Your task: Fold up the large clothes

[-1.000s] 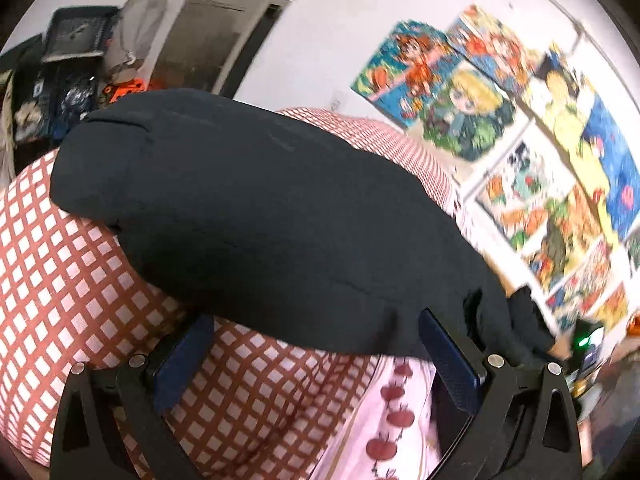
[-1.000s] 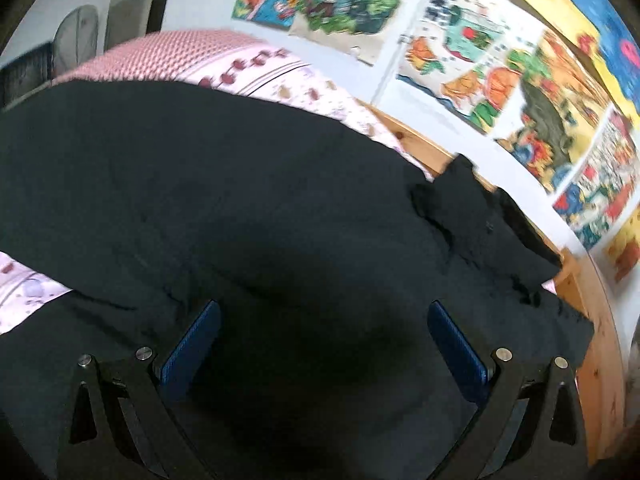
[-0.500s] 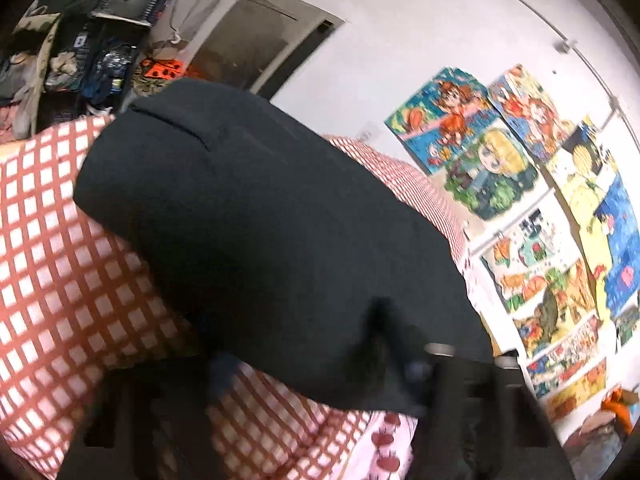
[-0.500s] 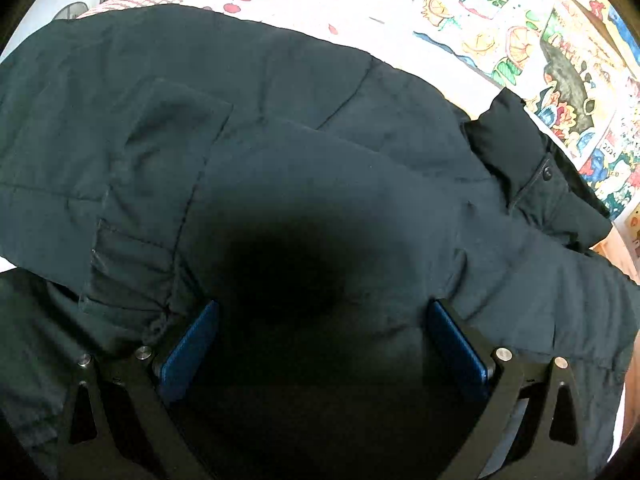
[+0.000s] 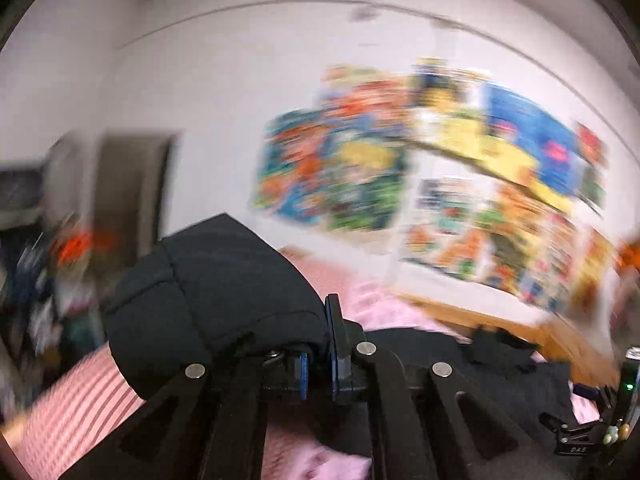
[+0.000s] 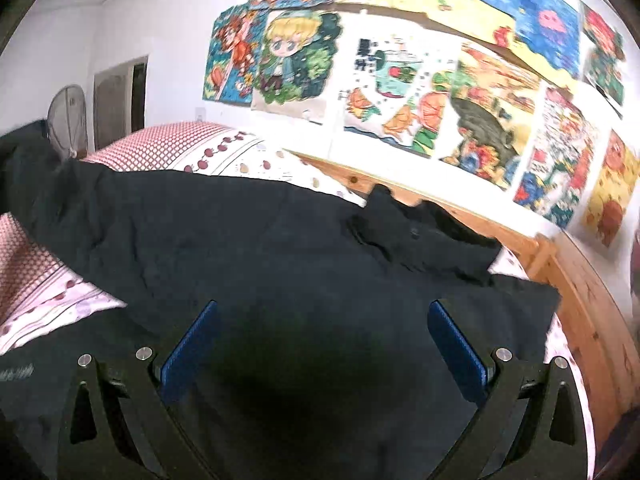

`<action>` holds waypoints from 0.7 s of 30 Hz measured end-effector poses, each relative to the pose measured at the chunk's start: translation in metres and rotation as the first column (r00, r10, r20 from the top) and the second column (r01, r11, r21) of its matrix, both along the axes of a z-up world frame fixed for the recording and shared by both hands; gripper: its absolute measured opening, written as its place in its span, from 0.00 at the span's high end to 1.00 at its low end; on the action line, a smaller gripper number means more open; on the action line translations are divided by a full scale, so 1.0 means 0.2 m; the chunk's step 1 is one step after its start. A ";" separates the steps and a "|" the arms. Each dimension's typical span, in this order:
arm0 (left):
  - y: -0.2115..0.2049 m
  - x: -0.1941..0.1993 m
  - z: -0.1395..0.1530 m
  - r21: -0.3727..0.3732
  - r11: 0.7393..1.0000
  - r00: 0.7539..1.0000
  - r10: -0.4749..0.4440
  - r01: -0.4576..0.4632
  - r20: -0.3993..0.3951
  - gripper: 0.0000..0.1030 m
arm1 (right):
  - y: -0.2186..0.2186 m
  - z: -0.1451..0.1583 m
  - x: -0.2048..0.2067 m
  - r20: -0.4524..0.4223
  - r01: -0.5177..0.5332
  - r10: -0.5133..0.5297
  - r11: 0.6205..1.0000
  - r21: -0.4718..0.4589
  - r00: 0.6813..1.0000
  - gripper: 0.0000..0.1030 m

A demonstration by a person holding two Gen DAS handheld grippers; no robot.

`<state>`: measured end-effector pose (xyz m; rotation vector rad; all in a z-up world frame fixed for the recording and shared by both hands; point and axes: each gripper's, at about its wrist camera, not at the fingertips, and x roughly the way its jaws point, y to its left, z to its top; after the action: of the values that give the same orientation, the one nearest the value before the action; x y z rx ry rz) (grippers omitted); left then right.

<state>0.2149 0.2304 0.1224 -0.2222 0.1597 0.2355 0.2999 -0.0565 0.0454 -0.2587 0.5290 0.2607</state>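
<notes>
A large black padded jacket (image 6: 288, 248) lies spread over the bed, its collar (image 6: 404, 232) bunched toward the wooden bed frame. My left gripper (image 5: 318, 364) is shut on a fold of the black jacket (image 5: 216, 292) and holds it lifted above the bed; this view is motion-blurred. My right gripper (image 6: 320, 348) is open, its blue pads (image 6: 192, 344) wide apart just above the jacket's body, holding nothing.
The bed has a pink fruit-print sheet (image 6: 256, 160) and a red checked cover (image 6: 160, 146). A wooden bed frame (image 6: 576, 300) runs along the wall with colourful posters (image 6: 400, 80). A fan (image 6: 66, 114) and a door stand at far left.
My left gripper has closed on the jacket's fold and swung upward with it, blurring its view. My right gripper stayed open and tilted up from the jacket toward the wall.
</notes>
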 end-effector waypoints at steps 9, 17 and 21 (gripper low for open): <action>-0.89 0.35 0.20 0.285 0.909 0.953 -0.299 0.302 -0.057 0.93 | -0.65 -0.04 0.11 -0.058 0.178 -0.174 0.981 0.080 0.983 0.01; -1.53 0.56 -0.21 0.311 0.778 0.838 -0.503 0.545 -0.211 0.92 | -1.04 -0.18 0.19 -0.086 0.366 -0.365 0.931 -0.001 0.927 0.01; -1.63 0.65 -0.40 0.176 0.709 0.716 -0.600 0.682 -0.358 0.90 | -1.15 -0.30 0.21 -0.146 0.410 -0.410 0.912 -0.032 0.900 0.01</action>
<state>0.3447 -0.0954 0.0419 0.1835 0.4684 -0.4294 0.3419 -0.2870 -0.0155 -0.1224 0.7186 -0.1332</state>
